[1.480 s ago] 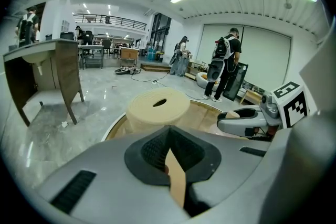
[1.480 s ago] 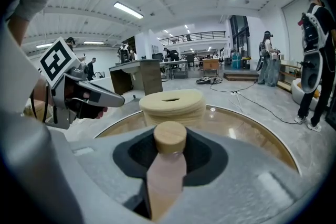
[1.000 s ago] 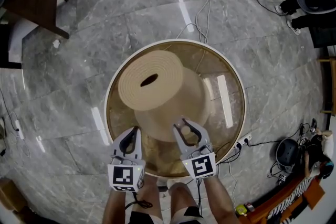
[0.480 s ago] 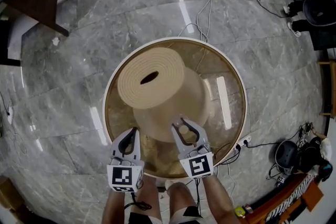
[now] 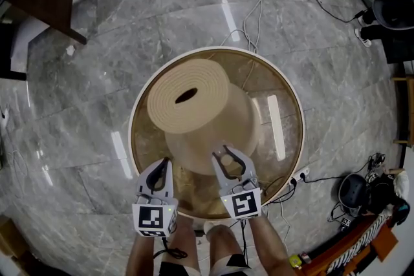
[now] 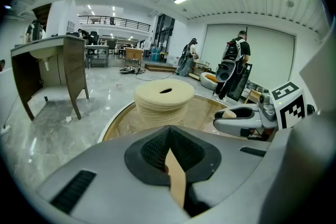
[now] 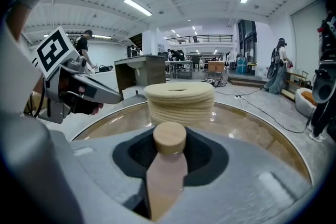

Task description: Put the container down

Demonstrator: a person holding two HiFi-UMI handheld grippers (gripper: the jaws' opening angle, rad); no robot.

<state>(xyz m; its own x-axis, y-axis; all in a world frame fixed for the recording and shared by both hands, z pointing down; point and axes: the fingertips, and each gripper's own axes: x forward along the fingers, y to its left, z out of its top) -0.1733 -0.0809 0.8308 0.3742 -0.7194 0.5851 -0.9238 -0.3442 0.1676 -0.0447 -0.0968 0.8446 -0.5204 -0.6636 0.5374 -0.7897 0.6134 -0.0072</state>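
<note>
Container (image 5: 194, 113) seemingly resting on the table (image 5: 292, 139) already; left tongs (image 5: 162, 168) pinch a thin tan strip (image 6: 176, 176); right tongs (image 5: 226, 158) clamp a wooden-topped peg (image 7: 169, 138); letting go remains.

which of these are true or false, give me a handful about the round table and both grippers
1. The cream coiled-rope cylinder has a hole in its top. True.
2. The right gripper is empty. False: a light wooden piece with a round top sits between its jaws.
3. The round amber glass table has a white rim. True.
4. The floor is wooden planks. False: it is glossy grey marble-look tile.
5. The left gripper is wide open. False: its jaws are closed on a thin tan strip.
</note>
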